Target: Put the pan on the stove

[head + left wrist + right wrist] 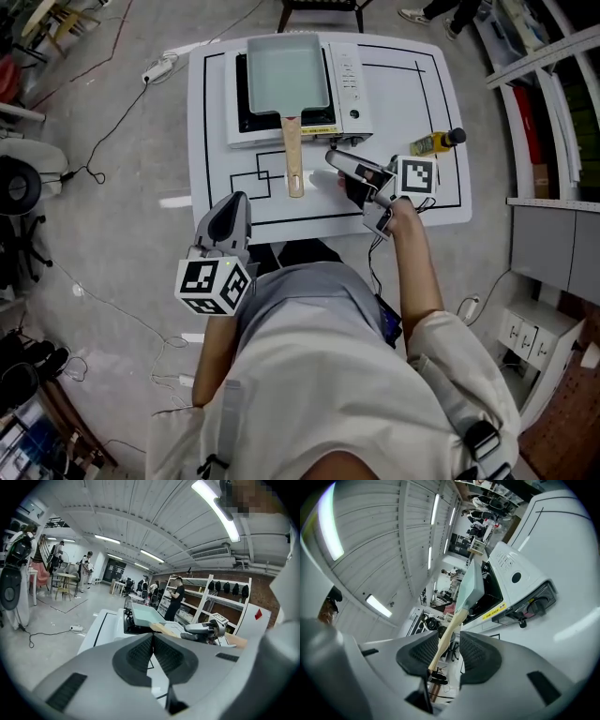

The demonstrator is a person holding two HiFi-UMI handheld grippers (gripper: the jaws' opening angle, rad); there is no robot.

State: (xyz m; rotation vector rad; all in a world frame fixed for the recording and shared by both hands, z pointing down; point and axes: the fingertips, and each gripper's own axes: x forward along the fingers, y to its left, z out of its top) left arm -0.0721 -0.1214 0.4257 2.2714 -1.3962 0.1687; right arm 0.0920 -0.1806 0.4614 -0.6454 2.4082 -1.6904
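Note:
The pale green rectangular pan [286, 73] sits on the white portable stove [349, 89] at the back of the table, its wooden handle [293, 155] pointing toward me. My right gripper [336, 159] hovers just right of the handle's end, jaws apart, touching nothing. In the right gripper view the handle [449, 632] shows through the gap between the pads, with the pan [471, 585] and the stove [513, 576] beyond. My left gripper [232, 208] hangs off the table's front edge. Its pads [140, 653] meet, with nothing between them.
A yellow bottle [437, 142] with a dark cap lies at the right side of the white table [216, 112], behind my right gripper. A power strip [159, 68] and cables lie on the floor to the left. Shelving [553, 84] stands to the right.

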